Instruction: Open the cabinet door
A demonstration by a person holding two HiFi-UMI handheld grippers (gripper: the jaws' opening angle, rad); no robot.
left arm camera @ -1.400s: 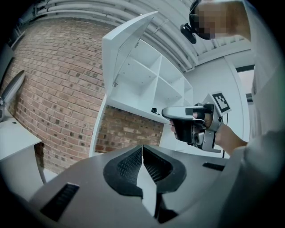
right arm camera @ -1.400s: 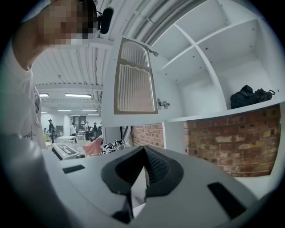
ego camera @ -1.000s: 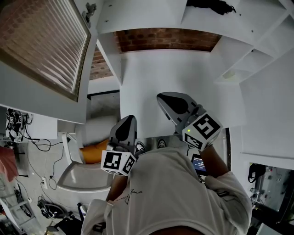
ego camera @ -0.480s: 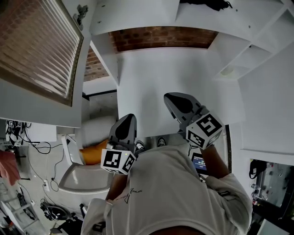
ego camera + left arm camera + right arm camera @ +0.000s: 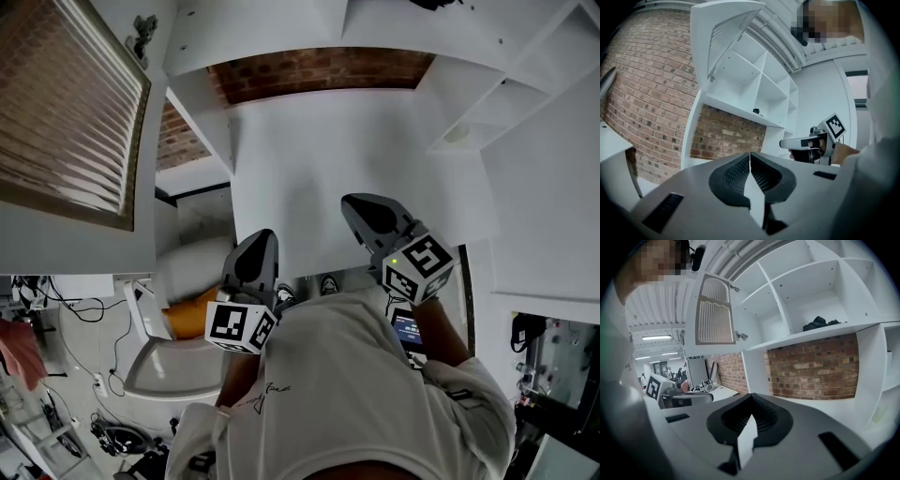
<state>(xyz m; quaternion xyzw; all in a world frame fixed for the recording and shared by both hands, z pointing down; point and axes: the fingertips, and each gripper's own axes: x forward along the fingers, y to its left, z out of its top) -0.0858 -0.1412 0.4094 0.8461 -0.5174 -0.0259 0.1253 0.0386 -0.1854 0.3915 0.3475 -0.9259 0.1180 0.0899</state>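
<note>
The cabinet door (image 5: pixel 66 112), white with a slatted panel, stands swung open at the upper left of the head view. It also shows as the cabinet door (image 5: pixel 715 317) in the right gripper view and the door (image 5: pixel 726 33) in the left gripper view. My left gripper (image 5: pixel 258 242) is shut and empty, held low in front of the white counter (image 5: pixel 328 178). My right gripper (image 5: pixel 354 204) is shut too, with nothing between its jaws, and hovers over the counter, well below the door. Neither gripper touches the door.
Open white shelves (image 5: pixel 811 291) hold a dark bundle (image 5: pixel 820 323). A brick wall (image 5: pixel 319 70) backs the counter niche. A chair with an orange cushion (image 5: pixel 187 305) and cables on the floor lie at lower left. A white side panel (image 5: pixel 544 206) stands at the right.
My right gripper has sunk a little and drifted right in the head view. The left gripper has stayed put. The door and shelves have slid up and left in the picture.
</note>
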